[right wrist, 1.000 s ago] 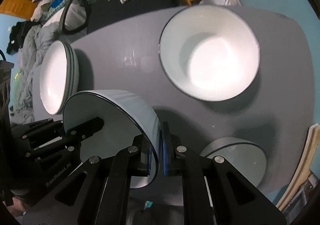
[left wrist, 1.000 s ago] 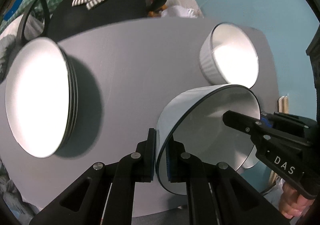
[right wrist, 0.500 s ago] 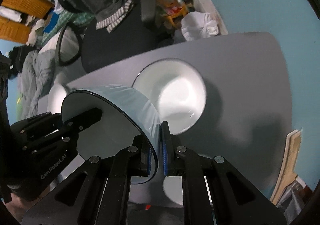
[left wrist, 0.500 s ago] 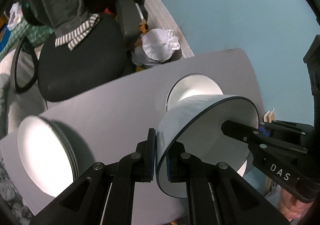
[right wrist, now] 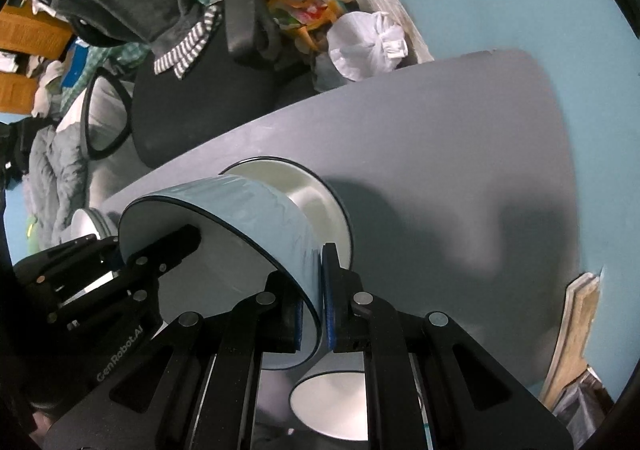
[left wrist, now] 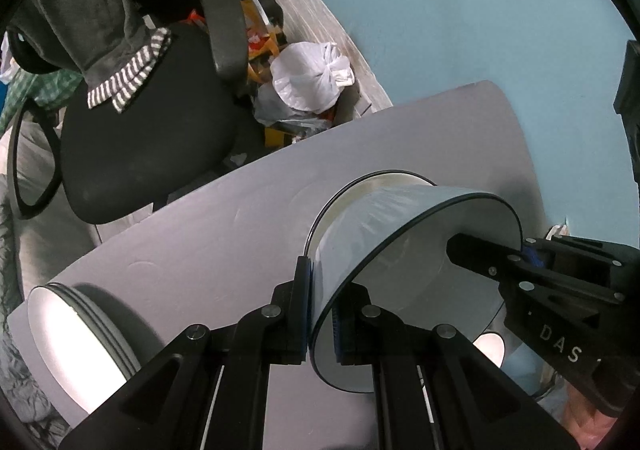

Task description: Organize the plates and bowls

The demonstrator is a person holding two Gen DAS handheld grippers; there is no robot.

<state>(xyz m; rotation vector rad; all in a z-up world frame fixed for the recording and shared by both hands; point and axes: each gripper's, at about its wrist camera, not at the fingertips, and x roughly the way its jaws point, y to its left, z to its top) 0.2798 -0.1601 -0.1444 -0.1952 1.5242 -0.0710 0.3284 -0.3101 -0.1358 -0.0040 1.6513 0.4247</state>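
Pale blue bowl (left wrist: 400, 250) held above grey tabletop (left wrist: 224, 250), left gripper (left wrist: 322, 314) and right gripper (right wrist: 320, 314) each clenched on opposite rims, white bowl (right wrist: 304, 194) just behind, plate stack (left wrist: 76, 346) at left edge.

Grey table (left wrist: 224, 250) with stacked plates (left wrist: 76, 346), bowls (right wrist: 296, 190)

Bowls: 3 in sight. 1 pale blue bowl (left wrist: 384, 234) up off table, 1 white bowl (right wrist: 304, 202) on table behind it, 1 small bowl (right wrist: 332, 402) low at frame edge.
Plates: 1 stack of plates (left wrist: 76, 342) at left table edge, about 3 rims showing, exact count unclear.
Grippers: 2, left gripper (left wrist: 320, 314) and right gripper (right wrist: 310, 314), both on blue bowl's rim.
Gray table (left wrist: 224, 234): 1.
Black office chair (left wrist: 148, 146): 1.
Tied white plastic bag (left wrist: 308, 78): 1.
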